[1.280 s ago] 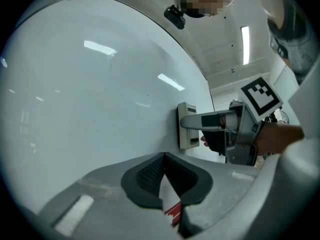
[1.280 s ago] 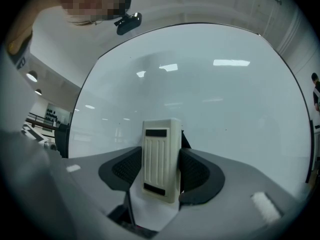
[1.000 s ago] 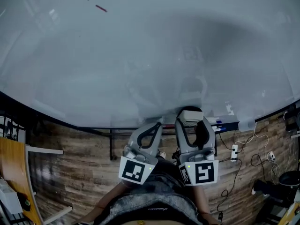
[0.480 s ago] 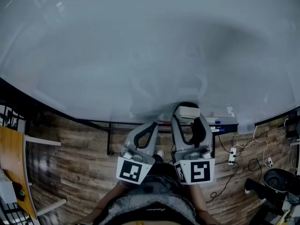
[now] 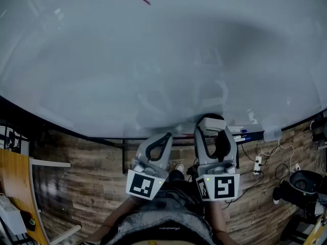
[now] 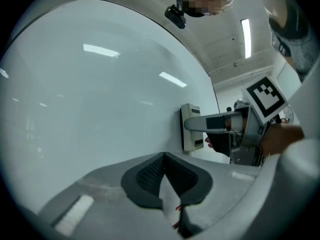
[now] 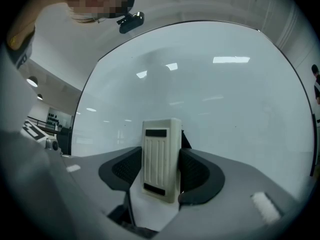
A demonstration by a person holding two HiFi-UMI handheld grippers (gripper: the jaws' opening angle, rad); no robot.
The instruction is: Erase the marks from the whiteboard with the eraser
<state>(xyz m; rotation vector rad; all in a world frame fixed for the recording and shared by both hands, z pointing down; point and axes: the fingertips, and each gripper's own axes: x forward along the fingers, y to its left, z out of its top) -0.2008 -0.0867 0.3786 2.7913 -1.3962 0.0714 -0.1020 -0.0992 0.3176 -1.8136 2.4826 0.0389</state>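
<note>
The right tongs (image 5: 212, 135) are gripping the eraser (image 5: 210, 123): the two jaws are closing on its long sides, and the pale ribbed block (image 7: 161, 159) is standing upright between the dark pads, sticking out past their tips. In the left gripper view the eraser (image 6: 191, 128) is lying flat against the whiteboard (image 6: 100, 109), near the board's lower edge. The left tongs (image 5: 167, 137) are sitting just beside the right pair, with the jaws pressed together at the tips (image 6: 164, 157) and nothing between them. A short red mark (image 5: 144, 0) is showing high on the whiteboard (image 5: 153, 60), well apart from the eraser and both tongs. Below the board, wooden flooring (image 5: 82, 177) is showing
</note>
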